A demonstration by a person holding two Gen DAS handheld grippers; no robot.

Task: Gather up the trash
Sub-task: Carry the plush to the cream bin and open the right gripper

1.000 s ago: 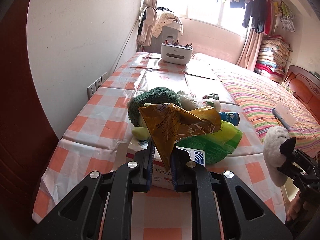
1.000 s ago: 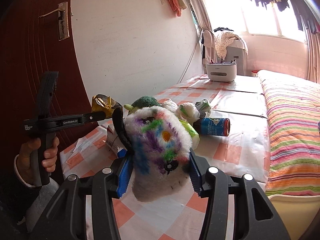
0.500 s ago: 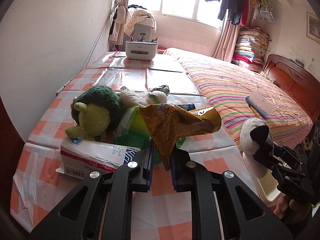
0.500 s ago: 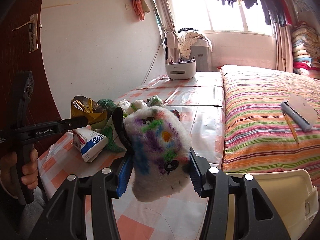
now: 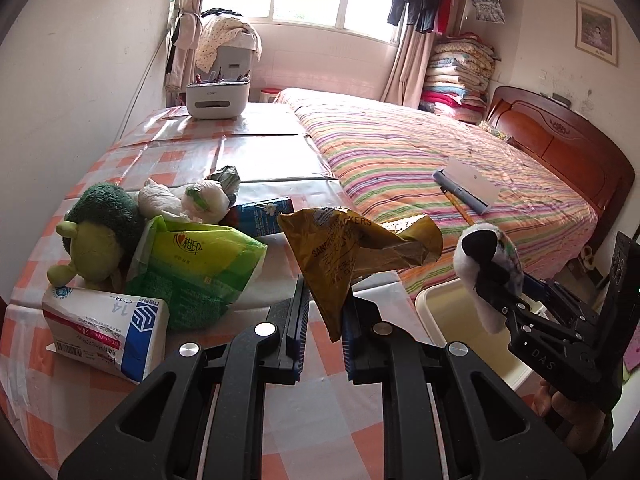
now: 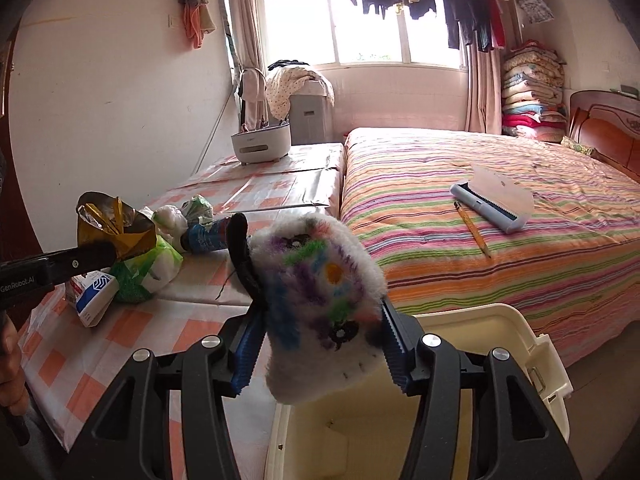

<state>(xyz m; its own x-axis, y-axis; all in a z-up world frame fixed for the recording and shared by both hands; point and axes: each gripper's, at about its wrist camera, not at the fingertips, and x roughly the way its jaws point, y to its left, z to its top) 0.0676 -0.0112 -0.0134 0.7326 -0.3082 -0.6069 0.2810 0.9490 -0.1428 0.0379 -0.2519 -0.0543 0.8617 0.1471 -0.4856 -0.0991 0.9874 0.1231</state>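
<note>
The left gripper (image 5: 322, 332) pinches a yellow wrapper (image 5: 352, 252) over the near table (image 5: 320, 400). The right gripper (image 6: 316, 350) squeezes a fluffy toy (image 6: 320, 292) above the cream bin (image 6: 480, 360); its jaws have just been opening.

A table (image 5: 248, 148) stands along the wall, with a bed (image 5: 440, 168) just beside it on the right. At the table's far end sits a storage box (image 5: 218, 98). Near the front of the table lies a heap: a plush toy (image 5: 96, 236) at the left, a tissue pack (image 5: 192, 268) beside it, a boxed pack (image 5: 104, 328) in front, crumpled bags (image 5: 184, 200) and a can (image 5: 260, 216) behind. A bin (image 6: 460, 380) stands on the floor at the table's near right corner, against the bed. On the bed lie a lint brush (image 6: 492, 200) and a pencil (image 6: 472, 228). Folded quilts (image 5: 460, 72) are stacked beyond the bed.
</note>
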